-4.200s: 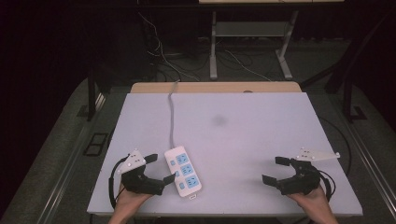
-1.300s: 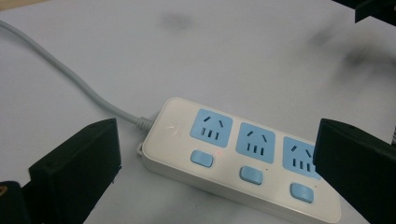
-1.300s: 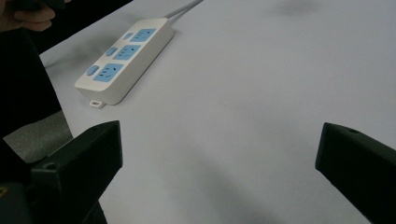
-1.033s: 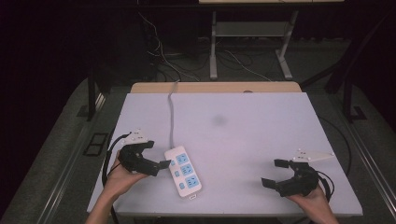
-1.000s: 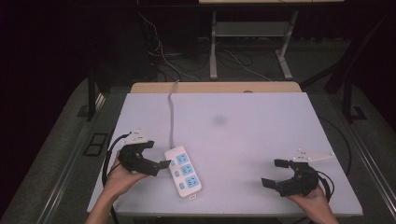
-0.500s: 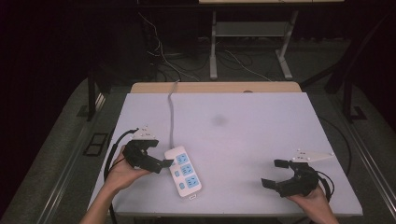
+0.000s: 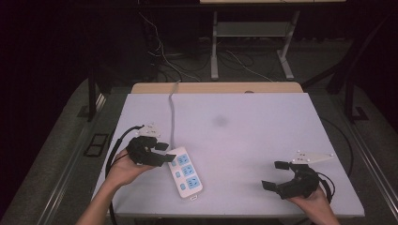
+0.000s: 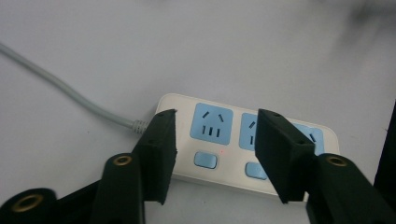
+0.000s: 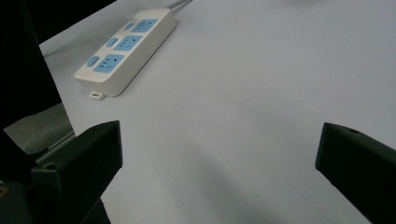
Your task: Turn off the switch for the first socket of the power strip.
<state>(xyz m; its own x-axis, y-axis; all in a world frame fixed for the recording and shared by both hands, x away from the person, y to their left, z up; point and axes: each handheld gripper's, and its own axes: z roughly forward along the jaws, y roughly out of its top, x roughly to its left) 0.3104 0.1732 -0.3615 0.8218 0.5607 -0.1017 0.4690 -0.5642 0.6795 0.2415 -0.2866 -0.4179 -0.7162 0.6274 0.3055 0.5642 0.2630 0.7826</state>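
Power strip [image 7: 185, 172] — white, with three blue socket faces and small blue switches beside them — is seen lying flat on the tabletop [image 7: 263, 136], toward the near left part of it, set at a slant so that its free end points at the near edge and its cabled end points away. Nearest the person, the right gripper [image 7: 277, 174] is held low over the near right corner in the right hand [image 7: 313, 199], its jaws spread wide with nothing between them; in the right gripper view only bare tabletop is framed between the two black jaws, and the power strip is seen well off, beyond the left jaw. The left gripper [image 7: 165, 153] is held in the left hand [image 7: 123, 169] just beside the strip's far end, near the left edge; its jaws are parted and released, closed on nothing. In the left gripper view the two jaws are seen poised over the cabled end of the strip, the first socket [image 8: 211, 123] and its switch [image 8: 206, 160] showing in the gap between them — whether the tips touch the casing cannot be told. A grey cable [image 7: 172, 117] is run from the strip's far end straight across the tabletop and over the far edge.
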